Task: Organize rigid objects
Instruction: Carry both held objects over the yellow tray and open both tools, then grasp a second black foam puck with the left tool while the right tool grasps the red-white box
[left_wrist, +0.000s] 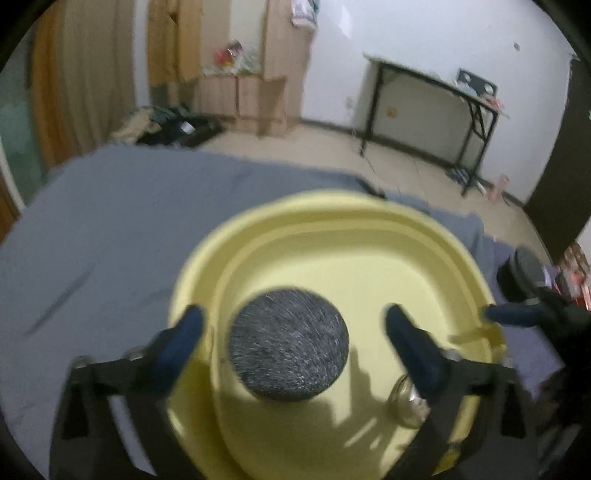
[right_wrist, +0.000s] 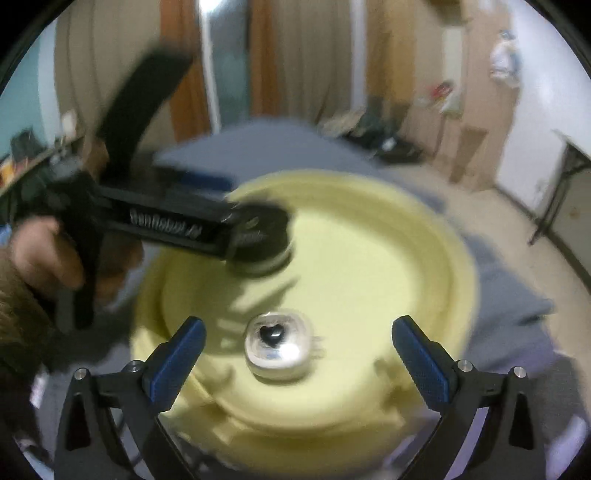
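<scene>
Yellow plastic basin (left_wrist: 369, 236): dark round speckled disc (left_wrist: 289, 345) centred between left hand-held gripper (left_wrist: 293, 325) open jaws, seemingly unheld; right hand-held gripper (right_wrist: 297, 338), open, empty, straddles small clear glass jar (right_wrist: 277, 345).

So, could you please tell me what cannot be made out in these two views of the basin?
- Left wrist view: the near rim of the yellow basin is cut off by the bottom edge.
- Left wrist view: the small glass jar is partly hidden behind a finger of the left gripper.
- Right wrist view: the dark round object is smeared by motion blur and half covered by the left gripper's body; its material is unclear.
</scene>
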